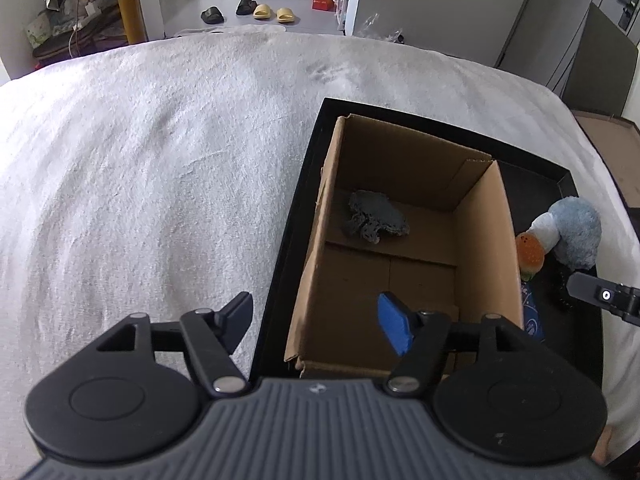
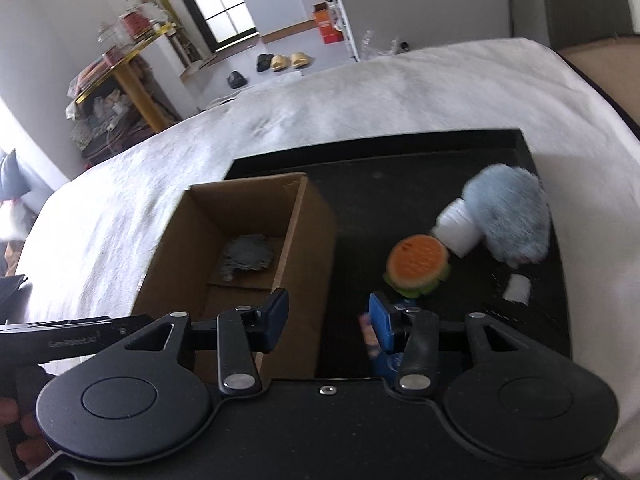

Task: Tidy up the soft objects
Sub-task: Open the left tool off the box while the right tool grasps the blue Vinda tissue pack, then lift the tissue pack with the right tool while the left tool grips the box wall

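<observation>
Grey plush (image 1: pixel 376 218) in cardboard box (image 1: pixel 486 240), ahead of open left claw (image 1: pixel 316 320)

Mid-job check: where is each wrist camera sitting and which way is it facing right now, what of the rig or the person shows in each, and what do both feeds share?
Left wrist: above the near edge of the cardboard box, looking forward and down into it at the grey soft object; shows the open left gripper and the right gripper's tip.
Right wrist: over the black tray, facing the burger plush and blue fluffy toy; shows the open right gripper and fingers.
Shared: box, tray, both toys, white blanket.
</observation>
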The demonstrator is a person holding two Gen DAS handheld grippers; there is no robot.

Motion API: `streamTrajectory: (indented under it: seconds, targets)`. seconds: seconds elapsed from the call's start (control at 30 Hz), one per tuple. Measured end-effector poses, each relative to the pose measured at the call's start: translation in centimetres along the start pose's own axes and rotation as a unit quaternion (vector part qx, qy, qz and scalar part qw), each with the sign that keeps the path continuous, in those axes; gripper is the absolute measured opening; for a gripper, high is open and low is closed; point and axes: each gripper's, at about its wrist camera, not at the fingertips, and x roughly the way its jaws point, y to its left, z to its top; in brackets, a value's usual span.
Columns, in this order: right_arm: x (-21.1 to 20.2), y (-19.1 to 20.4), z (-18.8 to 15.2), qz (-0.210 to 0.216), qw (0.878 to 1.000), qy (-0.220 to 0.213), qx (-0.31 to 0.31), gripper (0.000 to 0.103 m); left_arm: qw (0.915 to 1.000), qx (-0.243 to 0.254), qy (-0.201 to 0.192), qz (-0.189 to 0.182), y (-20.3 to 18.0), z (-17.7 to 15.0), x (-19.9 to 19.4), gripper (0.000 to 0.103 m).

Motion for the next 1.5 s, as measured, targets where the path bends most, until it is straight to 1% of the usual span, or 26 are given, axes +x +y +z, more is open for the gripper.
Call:
streamTrajectory:
  seconds: [0.03, 0.1, 0.2, 0.33, 0.47, 0.6, 0.77, 0.83, 0.9, 1.0, 1.23, 1.27, 1.33, 1.37, 1.4, 1.5]
  targets:
    - [0.0, -0.4, -0.2, 0.0, 1.0, 0.0, 0.005, 0.05, 1.0, 0.002, 0.0, 0.003, -0.2, 0.0, 0.0, 0.068]
    - [-0.2, -1.2, -0.6, -0.002, 1.0, -0.002, 0.011, 0.059, 0.9999, 0.003, 0.0, 0.01, -0.4, -0.1, 0.0, 0.069]
    - [0.0, -2.0, -1.1, -0.004, 1.0, -0.003, 0.014, 0.06, 0.9998, 0.007, 0.002, 0.019, -0.7, -0.1, 0.2, 0.07]
    - [0.7, -3.1, -1.7, -0.005, 1.0, 0.005, 0.02, 0.062, 0.999, 0.018, 0.003, 0.042, -1.2, -0.1, 0.4, 0.078]
    - [1.5, -3.6, -2.3, -0.008, 1.0, 0.014, 0.014, 0.068, 0.9977, 0.029, 0.003, 0.061, -1.9, 0.0, 0.4, 0.083]
    - [2.4, -3.7, -2.8, -0.007, 1.0, 0.026, 0.003, 0.076, 0.9964, 0.043, 0.006, 0.072, -2.8, 0.1, 0.7, 0.084]
    - [4.1, -3.8, -3.6, -0.008, 0.999, 0.046, -0.018, 0.077, 0.9945, 0.056, 0.017, 0.088, -3.4, 0.0, 1.5, 0.085]
    - [4.7, -3.9, -3.9, -0.013, 0.998, 0.053, -0.027, 0.077, 0.9934, 0.06, 0.021, 0.096, -3.6, -0.1, 1.8, 0.085]
    - [5.2, -3.9, -4.2, -0.012, 0.998, 0.052, -0.038, 0.077, 0.9921, 0.063, 0.026, 0.105, -3.7, -0.2, 2.1, 0.085]
    - [5.8, -3.9, -4.6, -0.023, 0.997, 0.051, -0.053, 0.077, 0.9903, 0.069, 0.032, 0.117, -4.0, -0.2, 2.3, 0.085]
    - [7.0, -4.0, -5.4, -0.043, 0.994, 0.051, -0.083, 0.076, 0.986, 0.095, 0.041, 0.131, -5.5, -0.3, 2.9, 0.085]
    - [7.2, -4.0, -5.6, -0.046, 0.994, 0.051, -0.086, 0.074, 0.9854, 0.098, 0.043, 0.132, -5.7, -0.3, 3.1, 0.085]
    - [7.1, -3.7, -5.9, -0.049, 0.992, 0.044, -0.103, 0.064, 0.9845, 0.103, 0.05, 0.133, -6.0, -0.4, 3.5, 0.085]
    - [6.9, -3.5, -6.0, -0.051, 0.991, 0.041, -0.115, 0.052, 0.9839, 0.105, 0.052, 0.135, -6.2, -0.5, 3.6, 0.085]
    - [6.8, -3.5, -6.0, -0.054, 0.991, 0.04, -0.119, 0.052, 0.9835, 0.106, 0.053, 0.136, -6.4, -0.5, 3.7, 0.085]
    - [6.3, -4.2, -5.8, -0.042, 0.994, 0.041, -0.095, 0.051, 0.9829, 0.108, 0.054, 0.139, -6.8, -0.6, 3.9, 0.085]
